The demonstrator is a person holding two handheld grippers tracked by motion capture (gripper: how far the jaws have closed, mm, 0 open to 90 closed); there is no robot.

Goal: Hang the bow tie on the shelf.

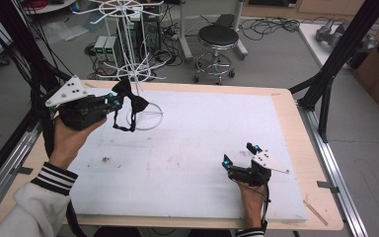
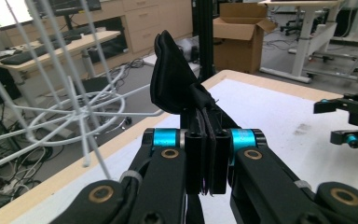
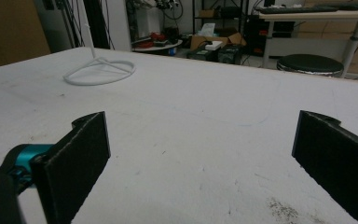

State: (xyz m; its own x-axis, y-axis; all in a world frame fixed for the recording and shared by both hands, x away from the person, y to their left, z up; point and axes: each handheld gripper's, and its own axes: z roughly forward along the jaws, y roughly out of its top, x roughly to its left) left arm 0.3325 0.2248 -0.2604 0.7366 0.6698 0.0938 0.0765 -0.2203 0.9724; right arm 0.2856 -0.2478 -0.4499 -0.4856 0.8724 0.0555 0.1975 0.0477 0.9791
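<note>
Left hand-held gripper (image 1: pixel 112 101) raised above the far left part of the surface (image 1: pixel 187 148), jaws clamped tight on a black bow tie (image 1: pixel 128 101); in the left gripper view the same hand-held gripper (image 2: pixel 207 161) pinching the fabric of the bow tie (image 2: pixel 175 77) flat between both pads, one wing standing up just past the tips. Strap of the tie hanging in a loop below the jaws, clear of the surface. Directly beyond the tie, a white wire rack (image 1: pixel 131 44) with thin spokes, its ring base (image 1: pixel 150 118) resting on the surface just under and past the hanging strap; rack wires close on the left of the jaws in the left gripper view (image 2: pixel 65 107). Right hand-held gripper (image 1: pixel 239 155) low over the near right part of the surface, well apart from the left one, jaws spread wide and holding nothing; in the right gripper view, bare white surface (image 3: pixel 191 130) between the two black pads (image 3: pixel 79 161), ring base (image 3: pixel 100 72) far ahead to the left. Beyond the far edge, a black round stool (image 1: pixel 218 37) on the floor.
</note>
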